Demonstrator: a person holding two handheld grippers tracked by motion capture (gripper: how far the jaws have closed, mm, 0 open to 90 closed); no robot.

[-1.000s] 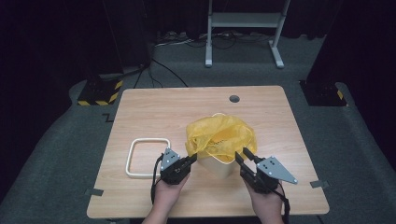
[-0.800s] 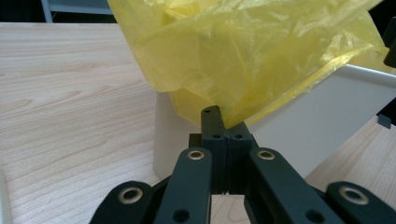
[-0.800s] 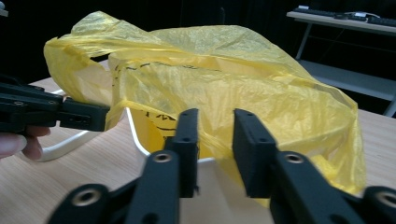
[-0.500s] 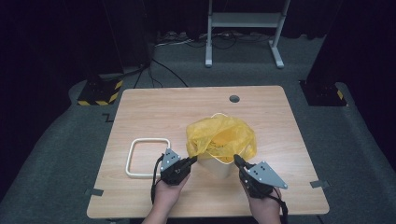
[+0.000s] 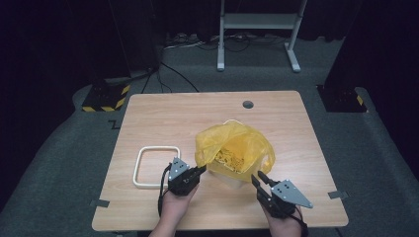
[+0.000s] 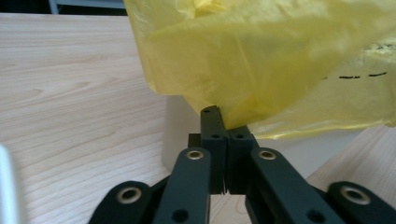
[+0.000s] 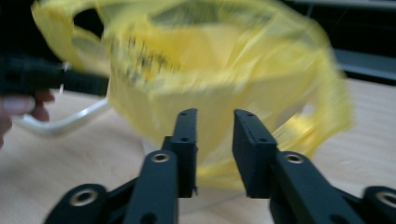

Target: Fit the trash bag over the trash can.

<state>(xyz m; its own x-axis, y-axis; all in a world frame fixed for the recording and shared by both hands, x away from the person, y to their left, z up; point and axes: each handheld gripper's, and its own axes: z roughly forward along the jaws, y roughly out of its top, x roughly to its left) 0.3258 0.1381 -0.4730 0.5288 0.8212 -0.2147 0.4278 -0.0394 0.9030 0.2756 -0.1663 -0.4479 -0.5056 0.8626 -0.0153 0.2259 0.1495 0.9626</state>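
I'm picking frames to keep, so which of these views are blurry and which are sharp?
Right gripper view: yellow bag smeared by motion blur, jaws sharp. Left gripper view: the bag's fold crisp, the near jaws slightly soft. High view: table evenly lit, surroundings dark.

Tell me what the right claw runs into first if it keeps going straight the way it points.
Most likely the yellow bag draped over the white container: the right claw has its jaws apart and aims straight at the bag's lower folds. The view is blurred, so the gap is unclear.
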